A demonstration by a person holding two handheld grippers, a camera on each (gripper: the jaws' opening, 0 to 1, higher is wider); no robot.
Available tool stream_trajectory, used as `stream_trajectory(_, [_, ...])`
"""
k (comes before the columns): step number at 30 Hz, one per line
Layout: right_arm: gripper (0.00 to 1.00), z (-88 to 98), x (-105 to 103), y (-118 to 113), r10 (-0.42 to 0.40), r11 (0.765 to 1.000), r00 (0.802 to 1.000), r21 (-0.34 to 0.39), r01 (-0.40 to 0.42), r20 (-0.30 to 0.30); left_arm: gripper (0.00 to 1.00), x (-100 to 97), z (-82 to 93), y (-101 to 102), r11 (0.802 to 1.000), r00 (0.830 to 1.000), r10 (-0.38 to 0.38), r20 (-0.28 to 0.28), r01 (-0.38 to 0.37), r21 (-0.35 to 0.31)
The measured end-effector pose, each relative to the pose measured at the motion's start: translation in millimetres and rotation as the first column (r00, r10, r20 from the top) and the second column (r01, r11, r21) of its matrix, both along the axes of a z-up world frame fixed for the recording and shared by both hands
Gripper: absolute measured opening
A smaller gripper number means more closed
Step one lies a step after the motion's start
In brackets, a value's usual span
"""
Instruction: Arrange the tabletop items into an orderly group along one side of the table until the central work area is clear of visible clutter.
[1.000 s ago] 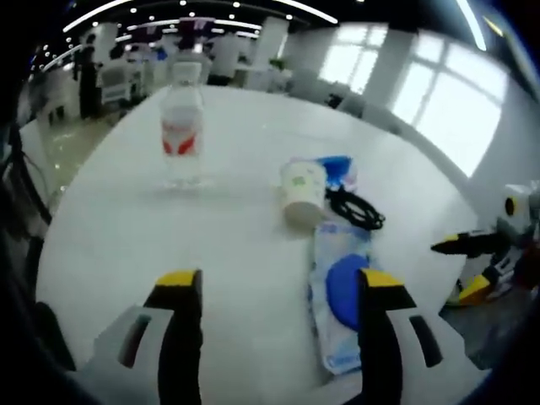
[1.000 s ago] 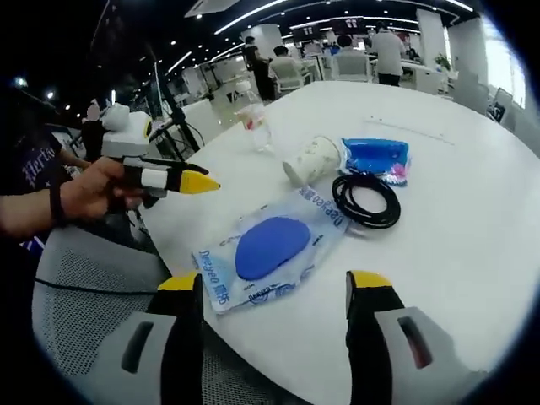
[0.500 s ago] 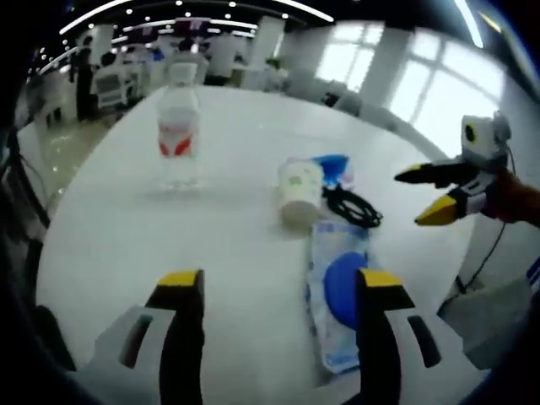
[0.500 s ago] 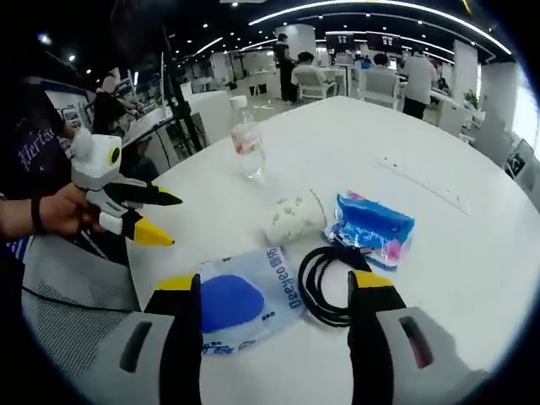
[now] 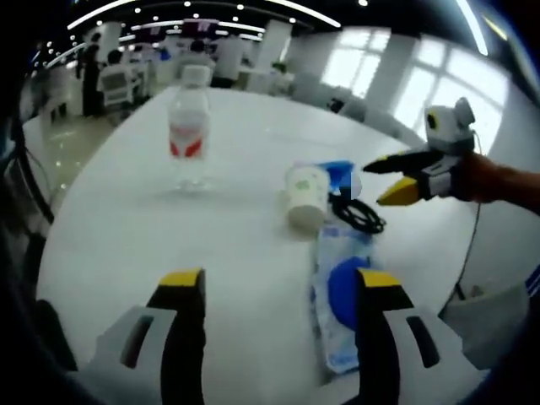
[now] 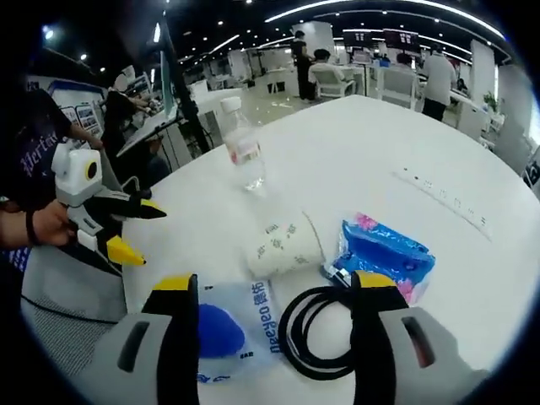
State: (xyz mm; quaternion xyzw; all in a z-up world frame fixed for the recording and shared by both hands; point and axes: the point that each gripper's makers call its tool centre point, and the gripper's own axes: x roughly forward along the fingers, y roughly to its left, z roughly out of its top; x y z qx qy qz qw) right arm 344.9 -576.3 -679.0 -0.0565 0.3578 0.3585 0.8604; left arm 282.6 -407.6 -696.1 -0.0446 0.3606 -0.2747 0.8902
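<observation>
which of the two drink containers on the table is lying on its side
The paper cup, tipped over beside the black cable. The water bottle stands upright, capped, farther back.

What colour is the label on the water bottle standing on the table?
The water bottle has a red and white label, clearest in the left gripper view.

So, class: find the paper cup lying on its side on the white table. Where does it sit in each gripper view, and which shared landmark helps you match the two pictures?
Left gripper view: paper cup right of centre, mouth toward the camera.
Right gripper view: the cup near centre, between the jaws.
Shared landmark: the coiled black cable beside the cup.
</observation>
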Motion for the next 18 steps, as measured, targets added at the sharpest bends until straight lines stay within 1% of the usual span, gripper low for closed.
stream_trajectory(4, [0.73,1.5,7,5,0.01,1.0,1.0,0.002,-0.01,0.005,0.67,-2.4,-0.3,-5,1.0,1.0,-0.021,-0.007,0.021,-0.003])
stream_trajectory(9, [0.73,7.1,23,13,0.027,0.999,0.999,0.018,-0.028,0.023,0.66,-7.2,-2.8,-12,0.998,0.998,-0.057,-0.013,0.057,0.015])
stream_trajectory(12, [0.72,10.9,37,20,0.055,0.998,0.998,0.014,-0.055,0.03,0.66,-9.0,-1.8,-15,0.997,0.997,-0.071,-0.01,0.071,0.013])
stream_trajectory(15, [0.69,14.6,42,28,0.079,0.997,0.996,0.016,-0.08,0.033,0.66,-11.2,-1.7,-16,0.996,0.997,-0.082,-0.01,0.082,0.019])
stream_trajectory(18, [0.66,13.4,45,37,0.132,0.991,0.991,-0.02,-0.131,0.026,0.66,-11.8,-1.9,-17,0.996,0.996,-0.088,-0.015,0.088,0.016])
